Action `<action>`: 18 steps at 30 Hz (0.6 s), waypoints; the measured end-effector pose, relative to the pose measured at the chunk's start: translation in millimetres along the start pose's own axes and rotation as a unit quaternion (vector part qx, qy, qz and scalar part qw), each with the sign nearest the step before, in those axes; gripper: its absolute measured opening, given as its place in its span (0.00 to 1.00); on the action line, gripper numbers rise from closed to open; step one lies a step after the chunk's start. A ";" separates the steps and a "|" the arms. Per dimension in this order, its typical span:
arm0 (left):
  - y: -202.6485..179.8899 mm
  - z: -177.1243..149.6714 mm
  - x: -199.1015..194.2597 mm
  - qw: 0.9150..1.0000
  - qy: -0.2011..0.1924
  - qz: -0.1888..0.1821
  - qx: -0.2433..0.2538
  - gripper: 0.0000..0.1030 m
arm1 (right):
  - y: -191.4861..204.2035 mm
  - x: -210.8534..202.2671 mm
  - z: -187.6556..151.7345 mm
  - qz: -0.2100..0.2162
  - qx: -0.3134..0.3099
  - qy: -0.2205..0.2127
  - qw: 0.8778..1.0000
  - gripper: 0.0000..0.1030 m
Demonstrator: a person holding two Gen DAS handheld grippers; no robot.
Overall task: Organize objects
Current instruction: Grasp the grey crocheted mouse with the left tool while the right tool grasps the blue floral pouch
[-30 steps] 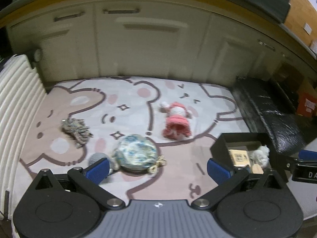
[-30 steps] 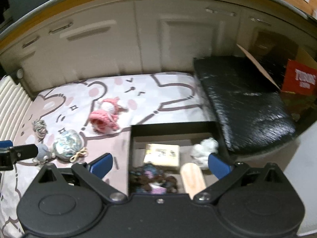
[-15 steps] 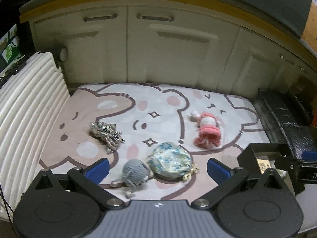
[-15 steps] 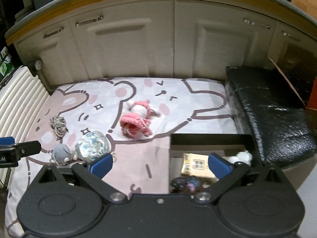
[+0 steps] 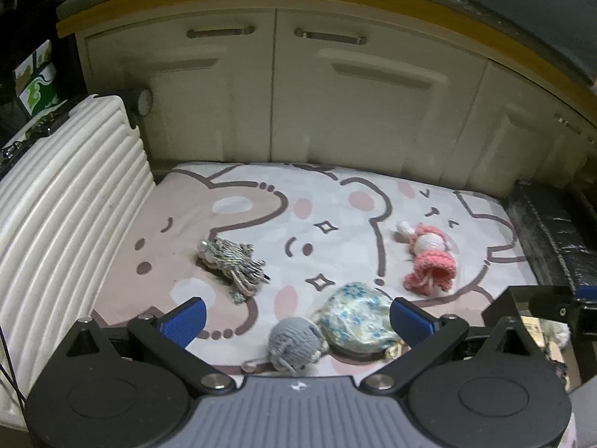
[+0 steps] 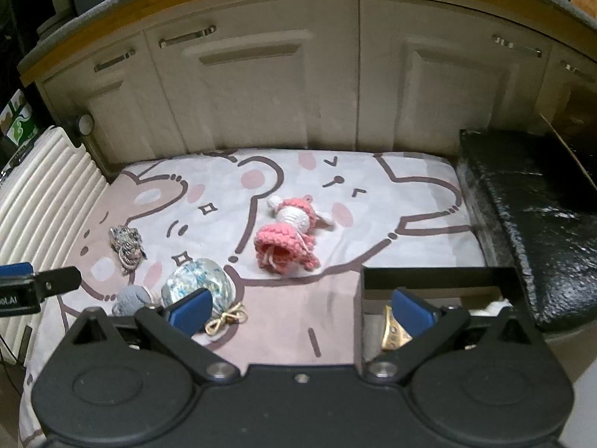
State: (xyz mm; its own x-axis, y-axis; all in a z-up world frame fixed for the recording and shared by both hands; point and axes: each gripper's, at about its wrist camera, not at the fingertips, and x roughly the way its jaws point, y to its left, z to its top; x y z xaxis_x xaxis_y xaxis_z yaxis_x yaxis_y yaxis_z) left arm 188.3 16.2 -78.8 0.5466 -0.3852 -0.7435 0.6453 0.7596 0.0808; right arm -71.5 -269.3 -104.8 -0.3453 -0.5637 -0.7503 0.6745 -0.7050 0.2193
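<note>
1. Step in hand, by the look of it: lining up for the next pick. Four soft items out on the cartoon mat, some already in the black box at mat's right edge.
2. Left gripper: jaws wide, nothing held, hovering low at mat's near edge. Grey knitted toy w/ floral pouch touching its right side, both sitting between the blue pads. Likely next target: one of these two.
3. Right gripper: also spread wide, empty, held near the box's left wall; right pad over the box interior, left pad in front of the pouch.
4. Other items: striped tasselled toy left of centre, well apart from the pouch; pink crochet doll lying on its side mid-mat, nearer the box.
5. Box contents: yellowish packet and sth white at the right; rest hidden by gripper body.
6. Next move calls for: picking one target only, as grey toy and pouch touch, so centring on one, dropping lower, closing gently (soft, squashy, prob. light). Then carrying right, over the box wall, releasing inside.
7. Risk: pouch's bow cord or the toy's tail string snagging the neighbour.
</note>
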 end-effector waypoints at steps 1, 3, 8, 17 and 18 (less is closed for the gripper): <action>1.7 0.9 2.6 1.000 -0.001 0.002 -0.001 1.00 | 1.1 3.1 1.4 0.001 0.002 -0.002 1.000 1.00; 5.5 2.3 9.0 1.000 0.000 0.006 -0.003 1.00 | 3.6 9.7 4.2 0.002 0.003 -0.005 1.000 1.00; 11.5 4.2 29.7 1.000 0.015 0.005 0.001 0.98 | 10.2 31.2 11.6 0.004 0.006 -0.008 1.000 1.00; 9.8 -5.7 70.3 0.996 0.082 -0.011 0.026 0.83 | 37.4 78.8 17.0 0.054 -0.006 0.030 0.998 0.93; 9.0 -7.1 74.3 0.996 0.089 -0.011 0.031 0.81 | 41.4 85.6 16.7 0.059 -0.011 0.037 0.997 0.93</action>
State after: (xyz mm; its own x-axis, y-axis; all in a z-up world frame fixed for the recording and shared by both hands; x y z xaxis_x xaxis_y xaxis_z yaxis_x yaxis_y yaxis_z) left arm 230.9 -1.8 -138.0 0.4322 -0.2994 -0.8506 0.6916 0.7154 0.0996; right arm -84.0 -354.0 -149.5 -0.2132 -0.6088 -0.7641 0.7219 -0.6252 0.2967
